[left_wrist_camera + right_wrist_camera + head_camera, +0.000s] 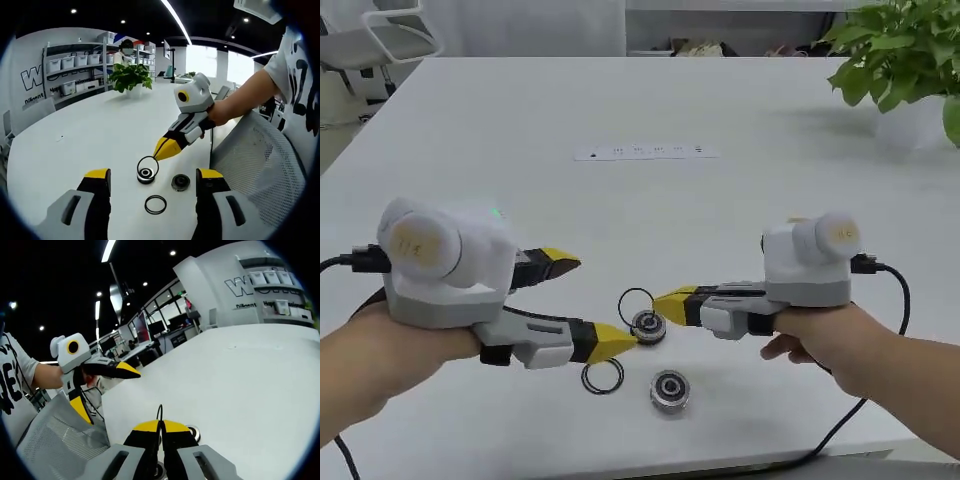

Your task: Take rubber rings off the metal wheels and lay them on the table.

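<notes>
Near the front edge of the white table [620, 120], the right gripper [665, 300] has its yellow-tipped jaws closed on a thin black rubber ring [636, 303]. The ring stands tilted up from a small round metal wheel with a dark centre [647, 326], and its lower edge meets the top of the wheel. I cannot tell whether it has come fully clear.

The left gripper [590, 300] points in from the other side with its jaws spread wide and nothing between them. Its nearer tip is just beside that wheel, and I cannot tell whether it touches.

A second black rubber ring [602, 376] lies flat on the table, closer to the front edge and free of any wheel. Just beside it sits a second metal wheel [670, 390], also flat on the surface.

At the far right corner of the table stands a leafy green plant in a pale pot [900, 50], well apart from the work.
</notes>
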`<state>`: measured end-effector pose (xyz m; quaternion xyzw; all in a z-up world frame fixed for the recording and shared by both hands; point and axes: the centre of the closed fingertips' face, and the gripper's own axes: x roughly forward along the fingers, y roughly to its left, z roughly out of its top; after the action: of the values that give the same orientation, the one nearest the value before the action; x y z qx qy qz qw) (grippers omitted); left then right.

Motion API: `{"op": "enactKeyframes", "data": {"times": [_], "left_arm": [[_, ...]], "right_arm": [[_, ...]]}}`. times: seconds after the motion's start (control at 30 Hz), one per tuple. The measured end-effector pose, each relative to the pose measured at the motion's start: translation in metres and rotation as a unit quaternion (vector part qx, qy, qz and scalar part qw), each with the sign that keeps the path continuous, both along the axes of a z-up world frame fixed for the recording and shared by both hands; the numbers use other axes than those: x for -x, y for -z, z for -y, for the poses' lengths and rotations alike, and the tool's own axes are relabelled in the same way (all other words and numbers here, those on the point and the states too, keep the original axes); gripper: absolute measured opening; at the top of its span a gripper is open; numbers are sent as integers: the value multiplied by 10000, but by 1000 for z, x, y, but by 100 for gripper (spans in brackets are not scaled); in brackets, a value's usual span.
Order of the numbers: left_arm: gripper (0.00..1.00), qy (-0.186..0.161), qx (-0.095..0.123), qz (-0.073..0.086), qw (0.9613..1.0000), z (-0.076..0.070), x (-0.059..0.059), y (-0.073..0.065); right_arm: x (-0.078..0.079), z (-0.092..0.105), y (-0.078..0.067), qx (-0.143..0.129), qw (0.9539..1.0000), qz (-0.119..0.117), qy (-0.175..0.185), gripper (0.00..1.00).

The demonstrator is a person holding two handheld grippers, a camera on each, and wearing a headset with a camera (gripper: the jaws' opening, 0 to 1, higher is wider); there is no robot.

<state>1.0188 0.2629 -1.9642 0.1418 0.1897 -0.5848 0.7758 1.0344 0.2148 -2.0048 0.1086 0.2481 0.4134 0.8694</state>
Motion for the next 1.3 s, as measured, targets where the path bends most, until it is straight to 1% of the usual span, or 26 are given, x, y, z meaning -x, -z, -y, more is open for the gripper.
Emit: {"op": "enactKeyframes", "data": {"times": [0.07,0.2,0.27,0.37,0.57,0.73,0.87,0.97,1.07,1.3], "left_arm": [[70,-8,19,-60,10000,-4,2,0],[74,-63,51,-61,9999,-13,6,-2],[78,-102,41,-87,9999,-16,6,-2],[85,-169,45,-40,9998,-23,7,-5],[86,-202,-6,27,9998,-34,10,-8],[88,-267,54,8,9996,-40,10,-11],[89,-298,52,14,9995,-44,10,-13],[91,-308,24,51,9995,-48,11,-13],[91,-333,16,88,9994,-51,11,-14],[93,-408,33,53,9991,-58,12,-14]], "right_arm": [[1,-1,-2,-20,10000,2,-11,0],[4,-6,-3,-43,10000,-5,-60,0],[4,-8,-4,-43,10000,-12,-87,0],[5,-10,-4,-40,9999,-19,-128,0],[5,-16,-3,-63,9998,-55,-179,0],[5,-21,-2,-73,9996,-91,-251,0],[7,-27,-1,-80,9994,-119,-310,0],[9,-31,-1,-84,9993,-142,-338,0],[10,-35,1,-75,9991,-178,-386,0],[12,-41,9,-73,9982,-313,-504,0]]}}
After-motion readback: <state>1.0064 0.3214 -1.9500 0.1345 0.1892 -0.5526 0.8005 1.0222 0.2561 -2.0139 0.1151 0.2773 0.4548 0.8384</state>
